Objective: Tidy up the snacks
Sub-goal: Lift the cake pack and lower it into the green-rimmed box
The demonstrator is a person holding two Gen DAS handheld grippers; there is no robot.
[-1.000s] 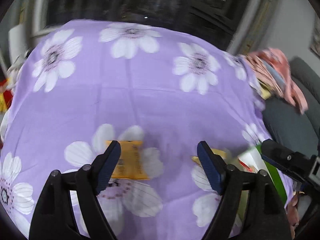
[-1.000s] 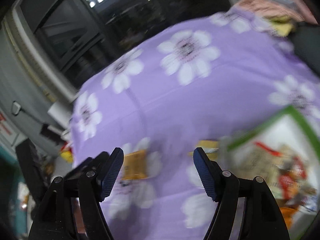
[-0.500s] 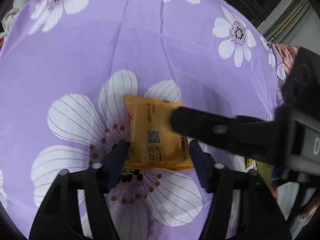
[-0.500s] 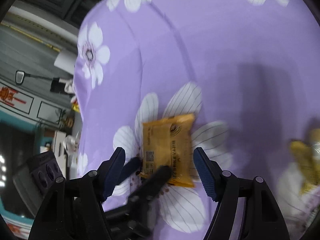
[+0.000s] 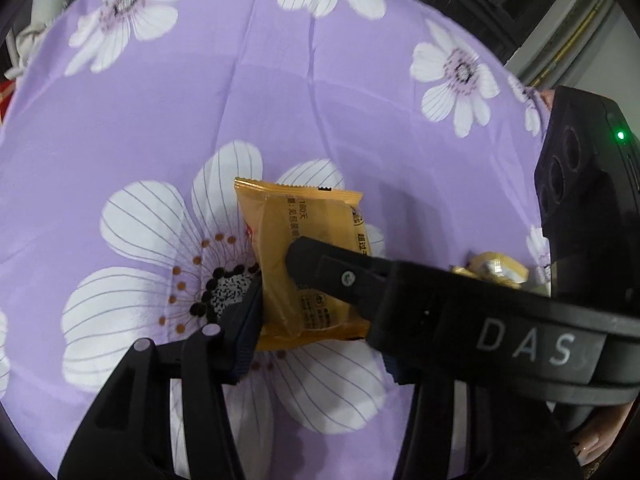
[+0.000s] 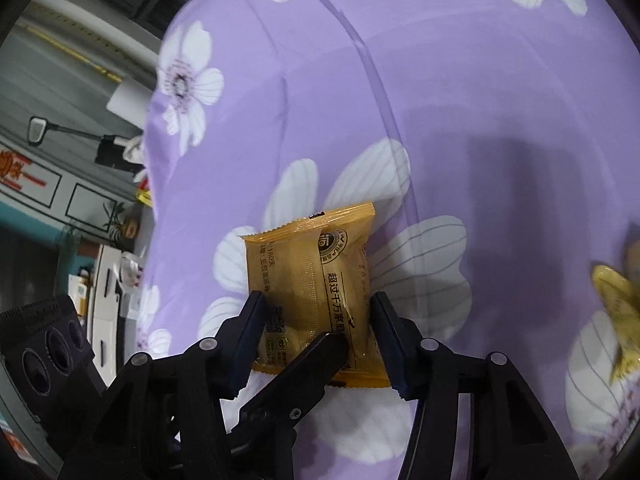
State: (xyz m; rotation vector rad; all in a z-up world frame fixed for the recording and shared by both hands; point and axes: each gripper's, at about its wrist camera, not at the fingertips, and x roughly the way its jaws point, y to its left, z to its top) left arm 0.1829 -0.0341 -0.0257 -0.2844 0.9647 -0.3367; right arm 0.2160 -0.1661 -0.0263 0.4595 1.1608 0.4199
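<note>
An orange snack packet point(image 5: 304, 240) point(image 6: 304, 276) lies on a big white flower of the purple cloth point(image 5: 280, 80). My left gripper point(image 5: 316, 320) is down on it with jaws closing. Its left pad point(image 5: 246, 320) presses and buckles the packet's left edge, while its right pad is hidden behind a finger point(image 5: 360, 280) of the other gripper. My right gripper point(image 6: 318, 320) straddles the same packet, jaws closing, with both pads against the packet's side edges. In the right wrist view a finger point(image 6: 316, 364) of the left gripper crosses the packet's near end.
Small yellow-wrapped sweets point(image 5: 496, 268) point(image 6: 620, 304) lie on the cloth to the right of the packet. The cloth's left edge point(image 6: 152, 184) drops off towards shelves and a wall. The two grippers' black bodies point(image 5: 580, 184) point(image 6: 44, 356) crowd each other's views.
Both grippers have come down onto the orange packet and narrowed their jaws around it. The right one swung left, away from the green-edged box, and that box has left both views.
</note>
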